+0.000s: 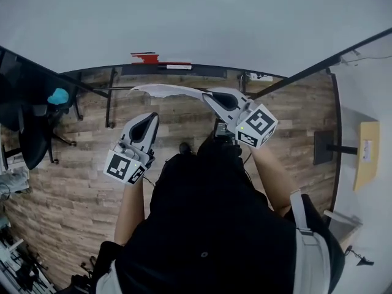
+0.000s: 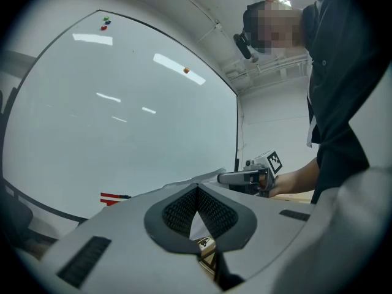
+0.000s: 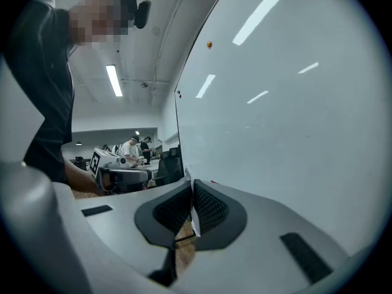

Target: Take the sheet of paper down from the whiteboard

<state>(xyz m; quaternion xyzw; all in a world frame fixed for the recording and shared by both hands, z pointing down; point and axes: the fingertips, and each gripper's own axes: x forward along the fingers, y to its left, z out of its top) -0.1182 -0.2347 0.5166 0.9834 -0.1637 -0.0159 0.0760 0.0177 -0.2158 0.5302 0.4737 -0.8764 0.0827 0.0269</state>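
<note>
I count one whiteboard (image 1: 196,17), one sheet of paper (image 1: 168,90) and my two claws. The sheet is not on the whiteboard's face. It hangs in front of the bottom rail, strung between the claws, and from the head view it shows edge-on as a thin curved white strip.

The right claw (image 1: 207,95) is closed, with the sheet's right end pinched between its pads. The left claw (image 1: 152,117) sits lower, further out from the whiteboard, and is closed too. Its own view shows a white sliver of the sheet caught between the pads. From there the paper runs across to the right claw.

On the whiteboard I count four small magnets: three clustered (image 2: 105,22) in the top left corner and one orange magnet (image 2: 186,70) near the top edge. One red object (image 1: 147,58) lies on the bottom rail.

The whiteboard's black frame marks its edges, and black stand bars (image 1: 110,103) come down from its base on the left. In front of the whiteboard, wood-plank floor (image 1: 86,182) lies open around both claws. One black office chair (image 1: 27,133) stands off the whiteboard's left end, well apart from the left claw.
</note>
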